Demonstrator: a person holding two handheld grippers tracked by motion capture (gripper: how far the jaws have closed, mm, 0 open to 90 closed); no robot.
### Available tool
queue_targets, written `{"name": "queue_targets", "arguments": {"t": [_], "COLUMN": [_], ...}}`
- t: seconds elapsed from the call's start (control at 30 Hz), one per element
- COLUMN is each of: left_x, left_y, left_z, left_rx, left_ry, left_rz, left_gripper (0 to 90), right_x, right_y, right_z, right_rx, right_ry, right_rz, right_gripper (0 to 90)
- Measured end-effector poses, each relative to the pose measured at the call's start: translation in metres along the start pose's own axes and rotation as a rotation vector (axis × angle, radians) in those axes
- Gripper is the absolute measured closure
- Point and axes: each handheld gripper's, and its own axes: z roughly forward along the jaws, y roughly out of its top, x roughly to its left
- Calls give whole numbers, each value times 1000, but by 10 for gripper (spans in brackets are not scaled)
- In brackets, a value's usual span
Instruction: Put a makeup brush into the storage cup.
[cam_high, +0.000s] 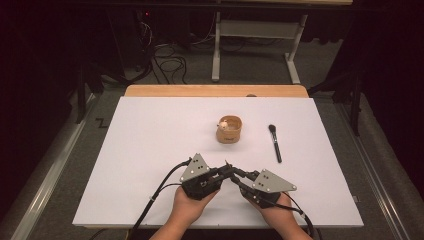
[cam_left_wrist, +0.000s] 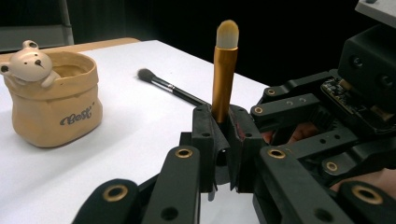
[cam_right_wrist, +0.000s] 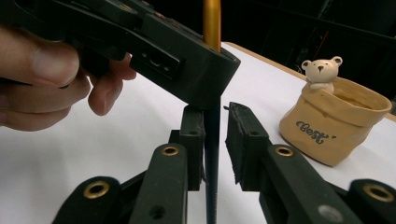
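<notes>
A small brush with a gold ferrule and pale bristles (cam_left_wrist: 224, 74) stands upright, and my left gripper (cam_left_wrist: 223, 135) is shut on its ferrule. In the high view both grippers meet near the table's front middle, the left gripper (cam_high: 223, 171) touching tips with the right gripper (cam_high: 236, 177). My right gripper (cam_right_wrist: 215, 135) has its jaws around the brush's thin dark handle (cam_right_wrist: 212, 158), below the left gripper. The left pad lies against the handle, while a narrow gap shows at the right pad.
A beige sack-shaped cup with a small bear on its rim (cam_high: 230, 129) stands mid-table, beyond the grippers. A long black makeup brush (cam_high: 275, 143) lies flat to its right. The white board (cam_high: 150, 145) covers the table. A hand (cam_right_wrist: 42, 79) holds the left gripper.
</notes>
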Motion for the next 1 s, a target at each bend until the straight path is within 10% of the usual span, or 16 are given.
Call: {"name": "queue_targets", "arguments": {"t": [0.57,1.0], "left_x": [0,11], "left_y": [1,2], "left_z": [0,-17], "left_rx": [-4,-10], "left_ry": [-7,20], "left_rz": [-2,-2], "left_gripper": [820,519], "right_x": [2,-6], "right_y": [0,0], "right_z": [-1,-7], "right_rx": [5,-15], "right_ry": [3,-22], "right_rz": [-9,23], "right_gripper": [847,848]}}
